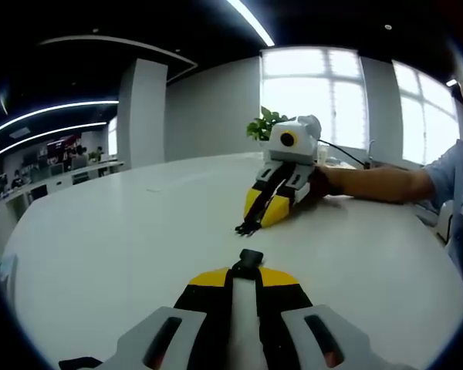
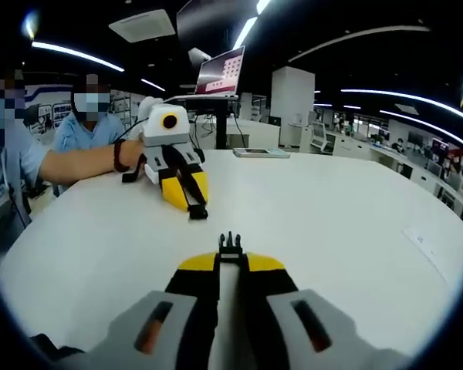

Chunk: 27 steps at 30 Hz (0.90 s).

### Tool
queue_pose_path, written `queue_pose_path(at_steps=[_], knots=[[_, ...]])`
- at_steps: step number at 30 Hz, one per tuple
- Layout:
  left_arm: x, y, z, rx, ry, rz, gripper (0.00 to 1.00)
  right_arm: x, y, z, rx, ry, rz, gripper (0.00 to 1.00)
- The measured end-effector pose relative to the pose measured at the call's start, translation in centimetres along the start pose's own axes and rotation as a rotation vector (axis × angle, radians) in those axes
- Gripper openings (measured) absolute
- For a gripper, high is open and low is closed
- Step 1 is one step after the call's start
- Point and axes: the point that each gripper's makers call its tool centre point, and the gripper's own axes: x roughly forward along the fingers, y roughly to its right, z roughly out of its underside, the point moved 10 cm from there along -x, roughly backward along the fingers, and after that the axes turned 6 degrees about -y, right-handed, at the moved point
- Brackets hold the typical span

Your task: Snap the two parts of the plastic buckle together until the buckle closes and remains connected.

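Bare white table (image 1: pixel 123 231) lies open between the two facing grippers, left gripper (image 1: pixel 245 271) and right gripper (image 2: pixel 230 256).

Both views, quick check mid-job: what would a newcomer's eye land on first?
The two yellow-tipped claws facing each other over the white table, each shut on a black buckle half. In the left gripper view, the left claw pinches the socket half low in the middle, with the right claw beyond. In the right gripper view, the right claw holds the pronged half.
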Motion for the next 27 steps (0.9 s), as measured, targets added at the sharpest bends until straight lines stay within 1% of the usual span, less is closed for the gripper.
queue_pose_path(at_steps=[4,7,10,14,17,20,23,24,27], knots=[[-0.05,0.06,-0.01,0.0,0.0,0.001,0.12,0.02,0.0,-0.05,0.011,0.001,-0.014,0.12],[-0.06,0.26,0.03,0.0,0.0,0.001,0.12,0.04,-0.22,-0.12,0.005,0.0,-0.011,0.12],[-0.06,0.48,0.06,0.0,0.0,0.0,0.12,0.16,-0.4,-0.16,0.008,0.001,-0.017,0.15],[-0.09,0.05,-0.06,0.0,0.0,0.0,0.12,0.42,-0.32,-0.18,0.024,0.002,-0.019,0.16],[-0.07,0.42,0.03,0.002,0.0,-0.001,0.12,0.58,-0.36,-0.2,0.019,0.005,-0.022,0.13],[-0.05,0.76,0.13,0.001,0.0,0.0,0.12,0.74,-0.27,-0.19,0.015,0.008,-0.018,0.13],[-0.04,0.46,0.05,0.001,0.0,0.001,0.12,0.76,-0.45,-0.2,0.006,0.009,-0.014,0.12],[-0.05,0.39,0.04,0.002,0.0,0.0,0.12,0.75,-0.5,-0.24,-0.005,0.01,-0.018,0.12],[-0.04,0.39,0.05,0.003,0.0,0.001,0.12,0.68,-0.57,-0.24,0.001,0.014,-0.039,0.12]])
